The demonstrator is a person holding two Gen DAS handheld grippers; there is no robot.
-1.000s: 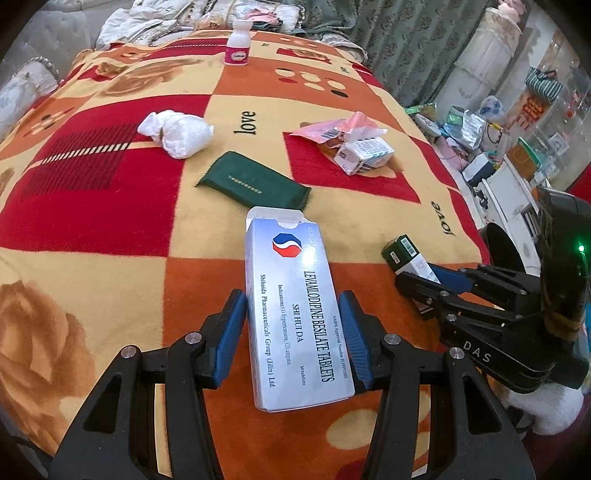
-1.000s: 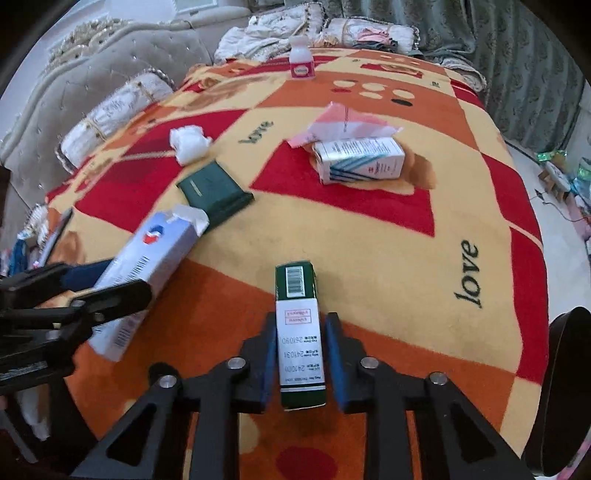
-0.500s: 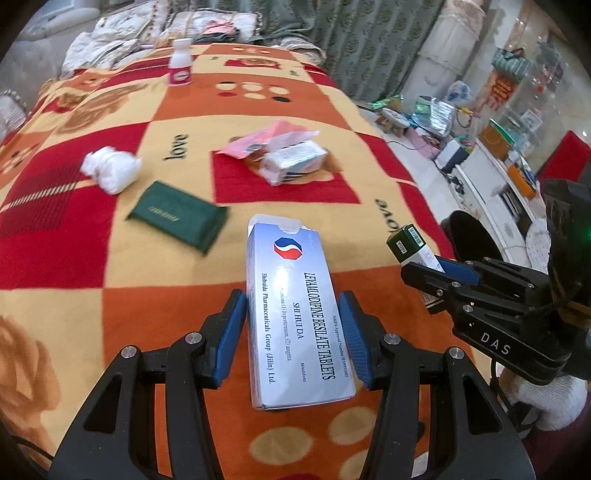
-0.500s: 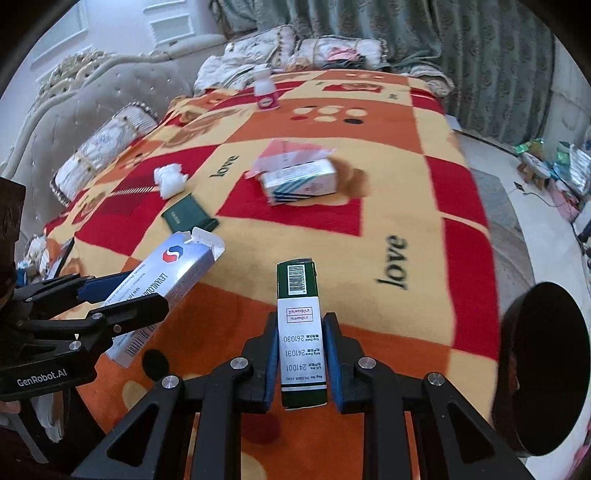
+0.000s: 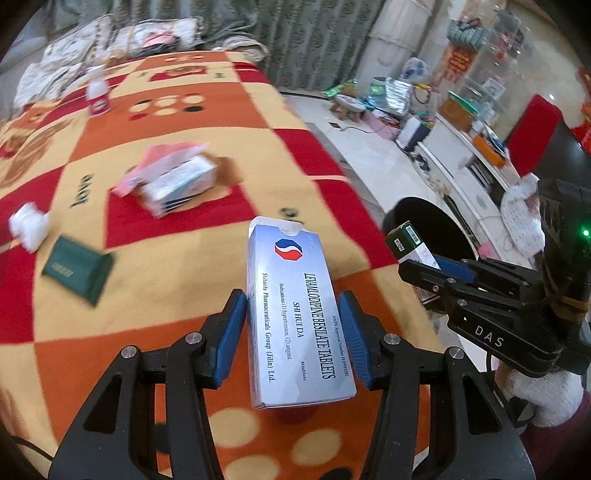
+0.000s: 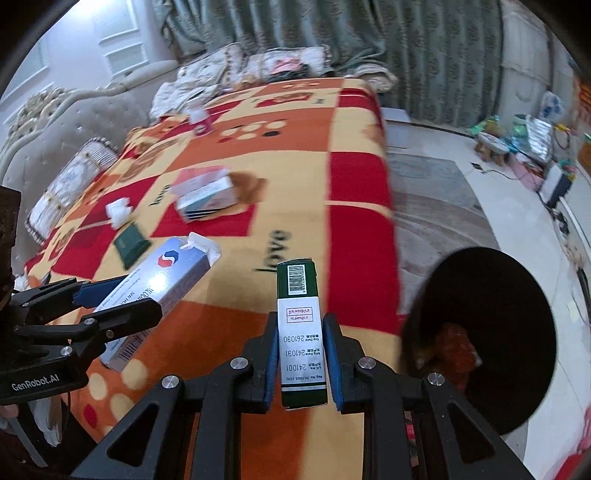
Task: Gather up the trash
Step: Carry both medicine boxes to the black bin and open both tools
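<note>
My left gripper (image 5: 291, 325) is shut on a silver-blue tablet box (image 5: 295, 314), held above the bed's near edge; it also shows in the right wrist view (image 6: 170, 273). My right gripper (image 6: 300, 347) is shut on a green and white box (image 6: 300, 328), also seen in the left wrist view (image 5: 410, 243). A black round bin (image 6: 495, 317) stands on the floor to the right of the bed, with something orange-brown inside. On the blanket lie a white-blue carton with pink paper (image 5: 177, 181), a dark green packet (image 5: 75, 269), a crumpled white tissue (image 5: 27, 225) and a small white bottle (image 5: 98, 96).
The bed has an orange, red and yellow checked blanket (image 6: 288, 155), pillows and a padded headboard (image 6: 66, 122) at the far left. Green curtains (image 6: 369, 33) hang behind. The floor at right holds a rug, a small stool (image 6: 491, 147), bags and low cabinets.
Both grippers, still holding their boxes, have swung right, away from the bed's middle toward its right edge. The black bin has come into fuller view.
</note>
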